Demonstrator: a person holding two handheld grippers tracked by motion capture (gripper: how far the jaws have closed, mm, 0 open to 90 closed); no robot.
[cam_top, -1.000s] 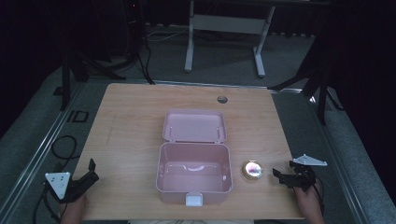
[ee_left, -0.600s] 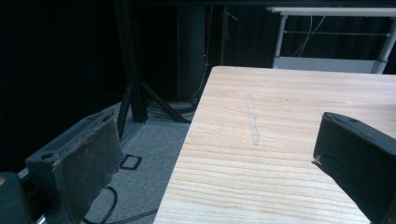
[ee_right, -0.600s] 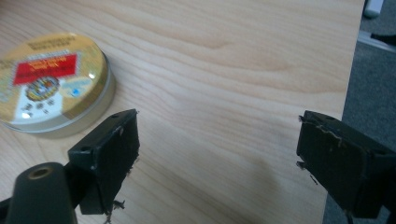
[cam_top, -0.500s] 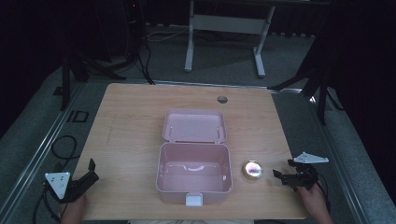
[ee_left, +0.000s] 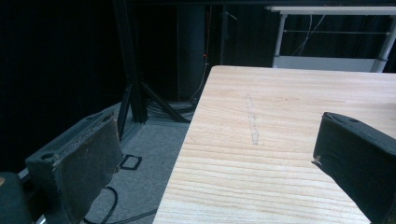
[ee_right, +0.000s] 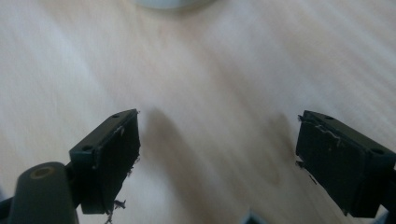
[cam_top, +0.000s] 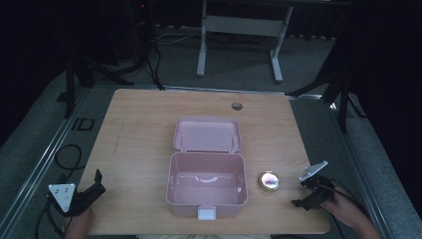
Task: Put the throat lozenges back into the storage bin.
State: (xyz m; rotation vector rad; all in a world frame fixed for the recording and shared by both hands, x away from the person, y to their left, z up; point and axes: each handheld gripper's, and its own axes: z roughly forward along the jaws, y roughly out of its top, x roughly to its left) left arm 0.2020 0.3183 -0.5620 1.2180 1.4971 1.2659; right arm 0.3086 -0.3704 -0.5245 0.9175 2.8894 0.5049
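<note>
Pink plastic box [cam_top: 206, 185] sits near the middle of the wooden table [cam_top: 139, 139], toward the near edge, with its lid [cam_top: 207, 134] swung fully open and lying flat on the far side; a white latch [cam_top: 207, 213] shows on its near wall. Just right of the box rests a small round gold-rimmed tin [cam_top: 268, 181] (its top looks pinkish, though glare blurs it). The left gripper [cam_top: 94, 183] hangs at the near left corner of the table, held by a hand [cam_top: 78, 224], its jaws spread wide with nothing between them; the left gripper view looks out over the table's left edge to the dark floor. The right gripper [cam_top: 300, 197] sits near the right edge, a little right of the tin and apart from it, held by the right hand [cam_top: 344, 210]. Its jaws likewise stand wide apart and hold nothing, with bare wood grain beneath them in the right gripper view.
</note>
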